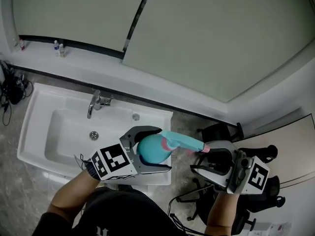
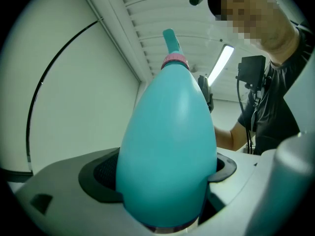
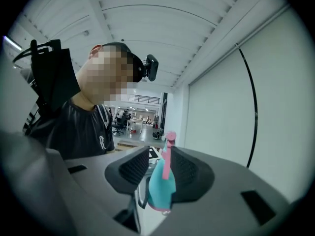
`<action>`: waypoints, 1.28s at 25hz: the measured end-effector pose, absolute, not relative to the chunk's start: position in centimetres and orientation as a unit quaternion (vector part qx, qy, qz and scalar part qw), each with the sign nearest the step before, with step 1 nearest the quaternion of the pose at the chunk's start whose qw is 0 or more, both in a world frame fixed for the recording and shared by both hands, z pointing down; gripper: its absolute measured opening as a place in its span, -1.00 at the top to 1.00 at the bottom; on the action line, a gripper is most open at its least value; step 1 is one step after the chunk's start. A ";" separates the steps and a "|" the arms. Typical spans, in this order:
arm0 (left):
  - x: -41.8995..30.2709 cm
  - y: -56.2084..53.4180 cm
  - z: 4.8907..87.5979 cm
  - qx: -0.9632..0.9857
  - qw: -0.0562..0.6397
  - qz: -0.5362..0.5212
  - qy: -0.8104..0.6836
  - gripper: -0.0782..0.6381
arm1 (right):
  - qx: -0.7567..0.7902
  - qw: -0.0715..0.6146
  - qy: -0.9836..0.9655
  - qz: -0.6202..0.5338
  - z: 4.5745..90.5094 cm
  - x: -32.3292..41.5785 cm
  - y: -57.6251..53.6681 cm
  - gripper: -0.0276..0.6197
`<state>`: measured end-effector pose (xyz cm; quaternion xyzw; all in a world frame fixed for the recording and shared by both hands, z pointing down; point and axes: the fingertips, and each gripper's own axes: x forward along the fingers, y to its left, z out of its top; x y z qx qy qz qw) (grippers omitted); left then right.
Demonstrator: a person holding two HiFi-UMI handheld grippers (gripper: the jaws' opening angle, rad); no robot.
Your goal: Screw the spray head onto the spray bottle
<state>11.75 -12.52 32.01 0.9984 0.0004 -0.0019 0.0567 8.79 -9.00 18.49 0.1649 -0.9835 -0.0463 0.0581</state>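
A teal egg-shaped spray bottle [image 1: 151, 149] lies level between the jaws of my left gripper [image 1: 165, 149], which is shut on its body. In the left gripper view the bottle [image 2: 167, 146] fills the jaws, with a pink collar [image 2: 175, 61] at its neck and the teal spray head [image 2: 170, 38] beyond it. In the head view the spray head [image 1: 184, 141] reaches right from the bottle's neck to my right gripper [image 1: 198, 158]. My right gripper [image 3: 160, 173] is shut on the spray head [image 3: 161, 183], with its pink trigger [image 3: 168, 156] standing between the pads.
A white sink [image 1: 37, 132] with a chrome faucet [image 1: 97, 102] lies below and left of the grippers. Small bottles [image 1: 58, 48] stand on the back ledge. Black chairs [image 1: 221, 132] sit under the right gripper, and cables [image 1: 12, 87] hang at the far left.
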 end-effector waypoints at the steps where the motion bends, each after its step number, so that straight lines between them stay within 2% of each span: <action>1: 11.8 -12.5 32.2 0.998 0.058 0.000 0.001 -0.52 | 0.166 0.063 -0.983 -0.049 18.6 8.7 -8.7 0.51; 6: 12.1 -11.6 32.6 0.997 0.069 -0.004 0.044 -0.52 | 0.153 0.078 -0.983 -0.061 19.2 8.4 -7.6 0.51; 16: 11.9 -8.5 31.4 0.988 0.062 -0.027 0.138 -0.52 | 0.083 0.046 -0.994 -0.055 18.2 8.5 -5.2 0.51; 23: 11.5 -5.2 31.2 0.972 0.050 -0.017 0.228 -0.52 | -0.013 -0.072 -0.997 0.017 16.2 12.2 -5.4 0.51; 24: 11.5 -4.5 31.3 0.968 0.049 -0.014 0.246 -0.52 | -0.038 -0.077 -0.996 0.033 16.4 12.2 -5.8 0.47; 26: 11.5 -3.0 31.5 0.959 0.049 -0.005 0.280 -0.52 | -0.092 -0.057 -0.993 0.048 17.4 10.7 -5.8 0.18; 28: 11.5 -1.6 31.8 0.950 0.050 0.006 0.309 -0.52 | -0.144 -0.026 -0.988 0.048 18.6 8.5 -5.0 0.00; 32: 11.4 0.2 32.7 0.932 0.064 0.023 0.356 -0.52 | -0.223 0.020 -0.974 0.031 20.4 5.5 -3.5 -0.06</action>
